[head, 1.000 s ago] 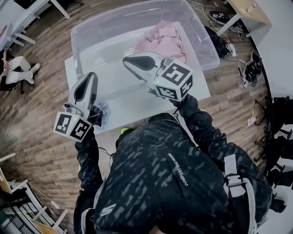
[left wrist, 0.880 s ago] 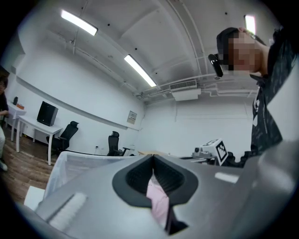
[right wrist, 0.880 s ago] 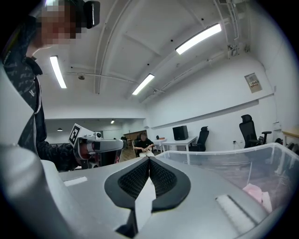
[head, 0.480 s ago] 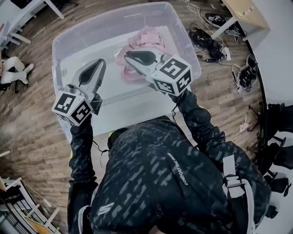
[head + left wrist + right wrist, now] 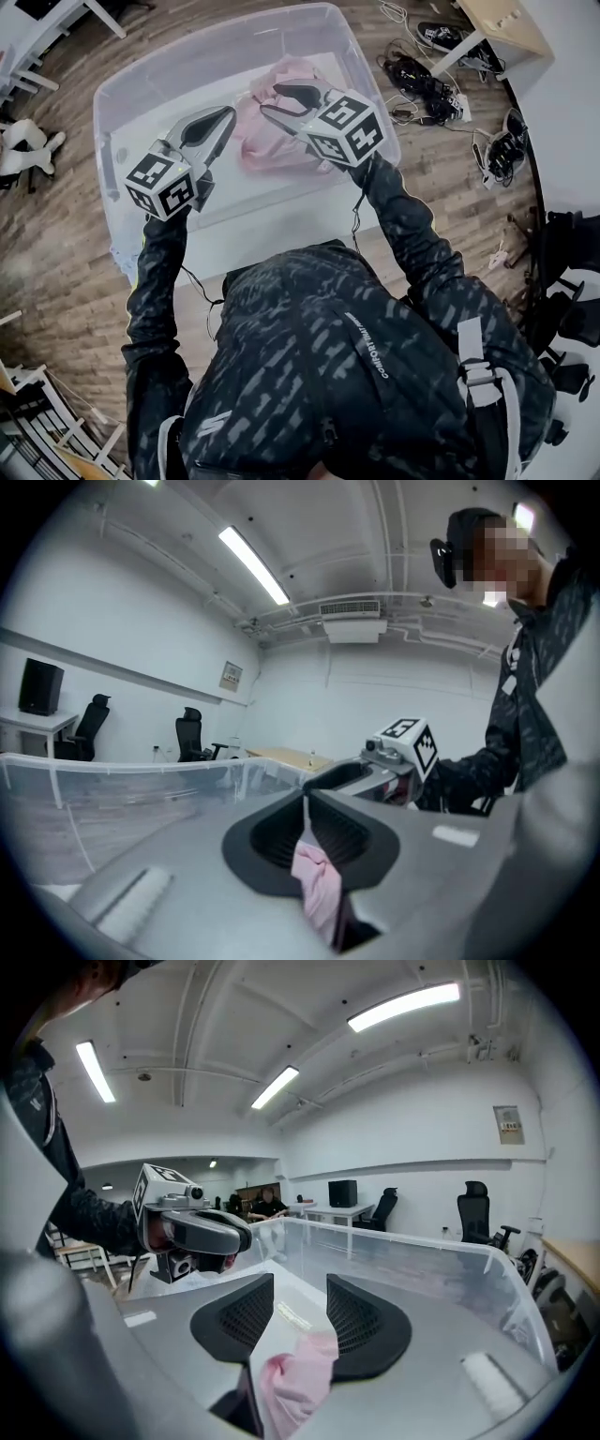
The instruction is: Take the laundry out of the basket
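Pink garment (image 5: 270, 141) lies in clear basket (image 5: 120, 86) on table (image 5: 272, 217). Your left tool (image 5: 225, 116) pinches a fold; right tool (image 5: 273, 101) is spreading, cloth loose between jaws (no pinch). Step: lift-out — next, raise garment over rim, probably re-pinching with right.

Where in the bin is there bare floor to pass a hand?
Bare floor runs along the left wall of the bin and its near side, bordered by the pink garment. The far right part is crowded: the garment is heaped there.
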Demonstrator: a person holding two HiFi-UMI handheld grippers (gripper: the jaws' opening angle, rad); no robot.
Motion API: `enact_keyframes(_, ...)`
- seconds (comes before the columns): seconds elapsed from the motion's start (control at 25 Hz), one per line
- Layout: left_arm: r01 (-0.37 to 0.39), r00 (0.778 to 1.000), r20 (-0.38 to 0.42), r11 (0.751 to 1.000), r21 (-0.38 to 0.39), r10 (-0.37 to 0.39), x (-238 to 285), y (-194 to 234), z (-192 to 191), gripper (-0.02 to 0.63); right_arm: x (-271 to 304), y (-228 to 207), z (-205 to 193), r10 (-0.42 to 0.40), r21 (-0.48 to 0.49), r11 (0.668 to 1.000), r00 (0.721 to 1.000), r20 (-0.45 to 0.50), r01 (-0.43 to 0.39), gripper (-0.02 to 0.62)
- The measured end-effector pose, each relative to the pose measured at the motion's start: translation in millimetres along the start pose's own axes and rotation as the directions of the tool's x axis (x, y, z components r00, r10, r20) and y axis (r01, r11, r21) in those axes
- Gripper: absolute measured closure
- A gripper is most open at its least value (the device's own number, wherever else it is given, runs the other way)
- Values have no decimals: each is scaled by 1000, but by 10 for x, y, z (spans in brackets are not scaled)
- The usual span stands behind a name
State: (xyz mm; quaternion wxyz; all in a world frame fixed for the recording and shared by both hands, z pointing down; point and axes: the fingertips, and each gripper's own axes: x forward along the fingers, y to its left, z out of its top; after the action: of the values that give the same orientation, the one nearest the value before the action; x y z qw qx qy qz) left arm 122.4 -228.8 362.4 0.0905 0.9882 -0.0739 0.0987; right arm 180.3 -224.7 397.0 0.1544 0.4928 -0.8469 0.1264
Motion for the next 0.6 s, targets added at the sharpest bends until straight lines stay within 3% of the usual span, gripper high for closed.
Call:
enact_keyframes(0.08, 32, 998, -53, 999, 8, -31, 145, 92, -171, 533, 95, -104, -84, -22, -31, 999, 999, -47, 20, 411)
enact_keyframes(0.32, 100, 979, -175, 995, -29, -104, 550, 237, -735, 494, 325, -233, -478, -13, -38, 999, 979, -205, 5, 408)
enact_keyframes(0.6, 91, 940, -321, 992, -93, -116, 831, 622, -1351, 441, 666, -563, -1004, -27, 7, 999, 930, -366, 32, 384)
